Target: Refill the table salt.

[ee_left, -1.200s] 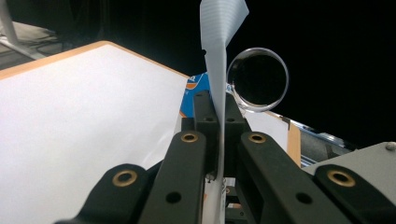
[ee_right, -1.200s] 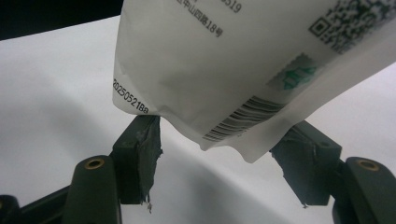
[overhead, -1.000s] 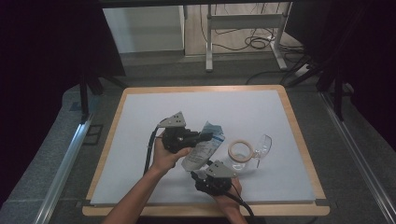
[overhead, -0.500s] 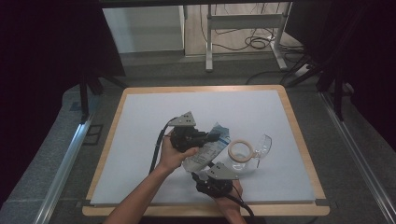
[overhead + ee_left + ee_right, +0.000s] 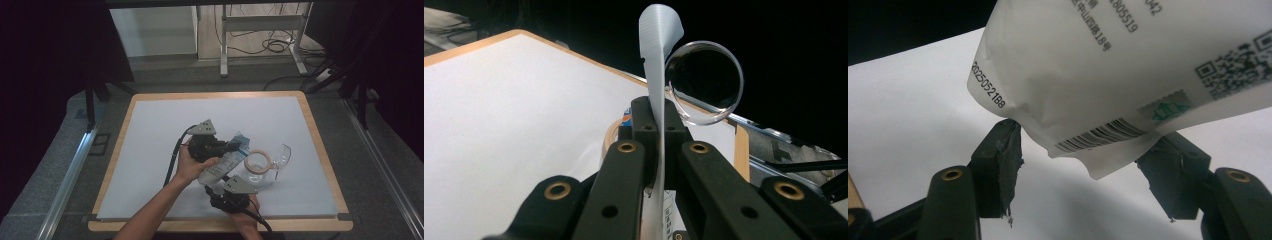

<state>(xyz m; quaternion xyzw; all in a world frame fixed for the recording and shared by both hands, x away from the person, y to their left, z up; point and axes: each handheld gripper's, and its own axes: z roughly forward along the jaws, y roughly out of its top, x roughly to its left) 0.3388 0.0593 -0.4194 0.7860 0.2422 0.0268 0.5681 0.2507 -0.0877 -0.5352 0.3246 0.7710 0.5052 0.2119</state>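
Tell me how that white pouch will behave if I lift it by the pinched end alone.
Probably floppy: the pouch is thin, and its flat end curls over above the left hand-held gripper shut on it. It looks light for its size. The creased lower end between the right hand-held gripper pads would likely sag or swing.

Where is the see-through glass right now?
In the high view, the glass lies on its side on the white table, right of centre, beside the tape ring and white pouch.
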